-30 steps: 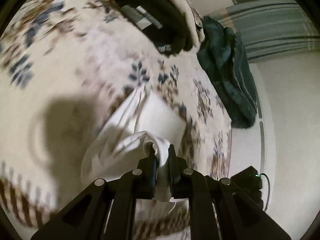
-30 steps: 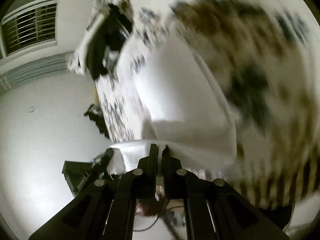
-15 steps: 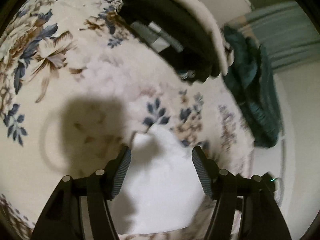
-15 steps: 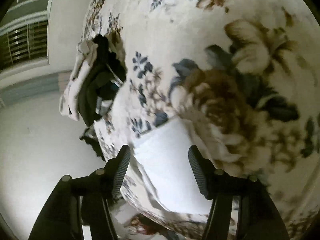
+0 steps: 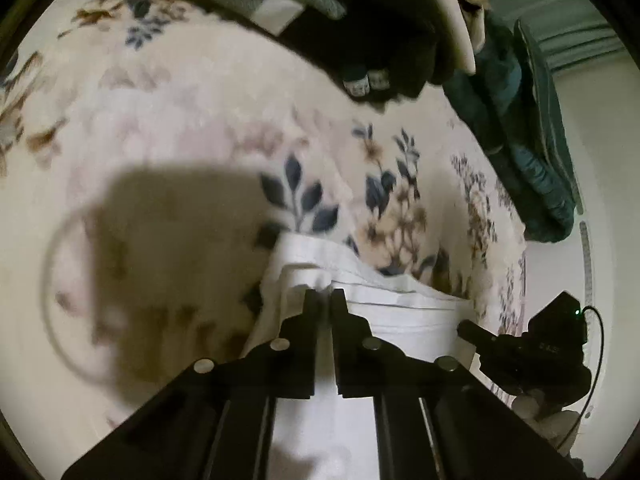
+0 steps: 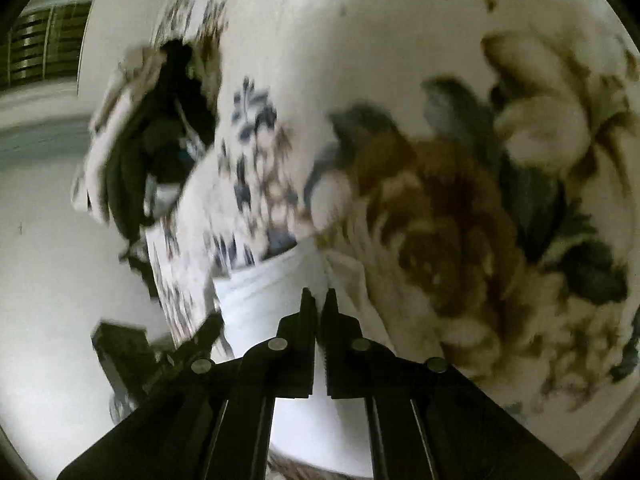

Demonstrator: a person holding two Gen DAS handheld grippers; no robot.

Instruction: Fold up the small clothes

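Note:
A small white garment (image 5: 392, 312) lies folded in layers on the floral blanket (image 5: 180, 140). My left gripper (image 5: 324, 298) is shut on the garment's near left corner, with white cloth between its fingers. In the right wrist view the same white garment (image 6: 264, 300) lies under my right gripper (image 6: 318, 298), which is shut on its right edge. The other gripper (image 5: 532, 352) shows at the right of the left wrist view, beside the garment.
A pile of dark and cream clothes (image 5: 360, 20) lies at the far side of the blanket. A teal garment (image 5: 532, 160) hangs at the blanket's right edge. The clothes pile also shows in the right wrist view (image 6: 144, 140), by a white wall.
Both grippers held the garment a second ago, opened over it half a second ago, and have now shut on its edges again. The garment now lies in flatter layers.

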